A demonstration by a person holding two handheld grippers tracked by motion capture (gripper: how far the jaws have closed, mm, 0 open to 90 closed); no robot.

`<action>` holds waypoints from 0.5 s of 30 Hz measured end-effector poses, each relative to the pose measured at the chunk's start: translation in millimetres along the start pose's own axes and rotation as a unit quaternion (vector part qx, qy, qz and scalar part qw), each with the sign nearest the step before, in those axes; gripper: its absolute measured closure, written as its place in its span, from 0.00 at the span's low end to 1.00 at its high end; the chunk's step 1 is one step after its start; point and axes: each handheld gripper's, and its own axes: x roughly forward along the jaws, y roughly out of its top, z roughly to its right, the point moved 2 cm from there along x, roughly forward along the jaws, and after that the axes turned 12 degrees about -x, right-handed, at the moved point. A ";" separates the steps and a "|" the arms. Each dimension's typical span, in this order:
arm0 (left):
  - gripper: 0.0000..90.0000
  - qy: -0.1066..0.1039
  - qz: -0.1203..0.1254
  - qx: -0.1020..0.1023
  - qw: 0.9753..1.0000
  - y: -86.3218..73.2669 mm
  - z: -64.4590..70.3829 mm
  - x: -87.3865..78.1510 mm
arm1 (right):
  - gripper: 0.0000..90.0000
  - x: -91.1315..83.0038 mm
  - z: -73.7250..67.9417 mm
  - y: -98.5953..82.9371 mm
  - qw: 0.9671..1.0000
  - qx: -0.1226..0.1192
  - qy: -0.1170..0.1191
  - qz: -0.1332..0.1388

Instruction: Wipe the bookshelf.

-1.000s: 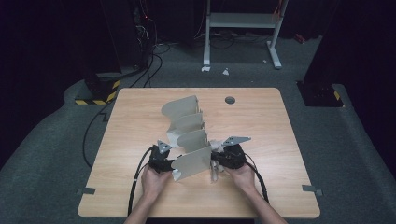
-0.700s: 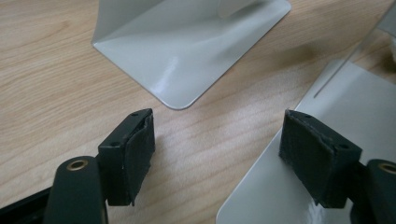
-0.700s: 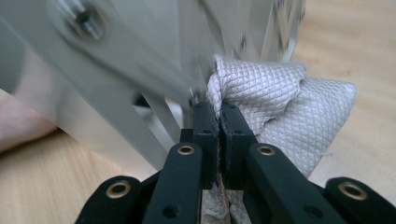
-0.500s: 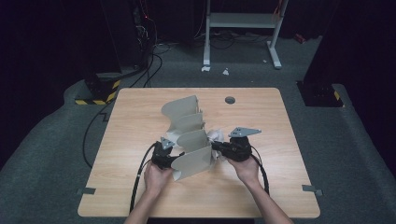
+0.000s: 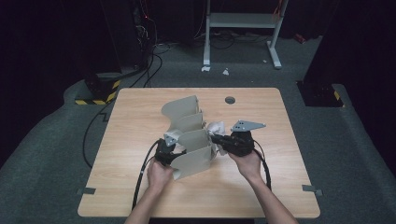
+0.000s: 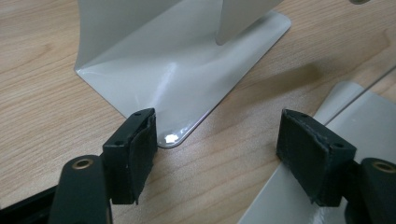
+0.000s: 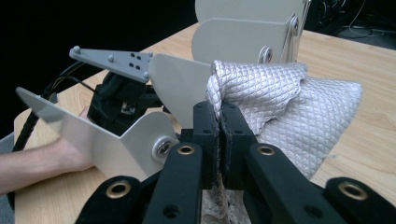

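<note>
Where cloth (image 7: 285, 102) hangs, grey plates (image 5: 189, 140) alongside.

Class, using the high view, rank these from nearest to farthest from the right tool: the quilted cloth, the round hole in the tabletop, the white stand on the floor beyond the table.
1. The quilted cloth: pinched in the right tool, beside the grey metal rack.
2. The round hole: farther up the table, near its far edge.
3. The white stand: on the floor past the table, top of view.

A silvery-white, diamond-quilted cloth (image 7: 280, 100), a pale grey metal rack (image 5: 189, 135), a light wood-grain table (image 5: 261, 186).
</note>
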 end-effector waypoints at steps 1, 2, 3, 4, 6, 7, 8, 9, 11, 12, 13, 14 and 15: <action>0.32 0.000 0.000 0.000 1.000 0.0 0.0 0.0 | 0.97 0.3 0.0 -1.1 1.000 0.001 0.000 -0.002; 0.32 0.000 0.000 0.001 1.000 0.0 -0.1 0.0 | 0.97 0.7 0.0 -2.0 1.000 0.002 0.000 -0.003; 0.32 0.000 0.000 0.001 1.000 0.0 -0.1 0.0 | 0.97 1.5 0.1 -3.4 1.000 0.002 0.001 -0.004; 0.32 0.000 0.000 0.000 1.000 -0.1 -0.1 0.0 | 0.97 2.7 -0.2 -4.9 1.000 0.003 0.001 -0.006; 0.32 0.000 0.000 0.000 1.000 -0.1 -0.1 -0.1 | 0.97 6.3 -1.3 -9.1 1.000 0.003 0.001 -0.016; 0.32 0.000 0.000 0.000 1.000 -0.2 -0.1 -0.1 | 0.97 8.8 -2.0 -11.7 1.000 0.002 0.001 -0.020; 0.32 0.000 0.001 0.000 1.000 -0.2 -0.1 0.0 | 0.97 11.4 -2.6 -14.6 1.000 0.003 0.003 -0.027; 0.32 0.000 0.001 0.001 1.000 -0.2 -0.1 -0.1 | 0.97 14.2 -3.1 -17.9 0.999 0.004 0.004 -0.032; 0.32 0.000 0.001 0.000 1.000 -0.2 -0.1 -0.1 | 0.97 19.7 -3.2 -25.1 0.999 0.009 0.006 -0.043; 0.32 0.000 0.001 0.000 1.000 -0.2 -0.1 -0.1 | 0.97 22.2 -2.4 -28.8 0.999 0.012 0.006 -0.048; 0.32 0.000 0.001 0.000 1.000 -0.2 -0.1 -0.1 | 0.97 25.0 -1.2 -33.6 0.998 0.017 0.008 -0.054; 0.32 0.000 0.001 0.000 1.000 -0.2 -0.1 -0.1 | 0.97 26.8 -0.7 -36.5 0.998 0.021 0.010 -0.057; 0.32 0.000 0.001 0.000 1.000 -0.2 0.0 -0.1 | 0.97 28.9 0.1 -40.1 0.998 0.024 0.009 -0.061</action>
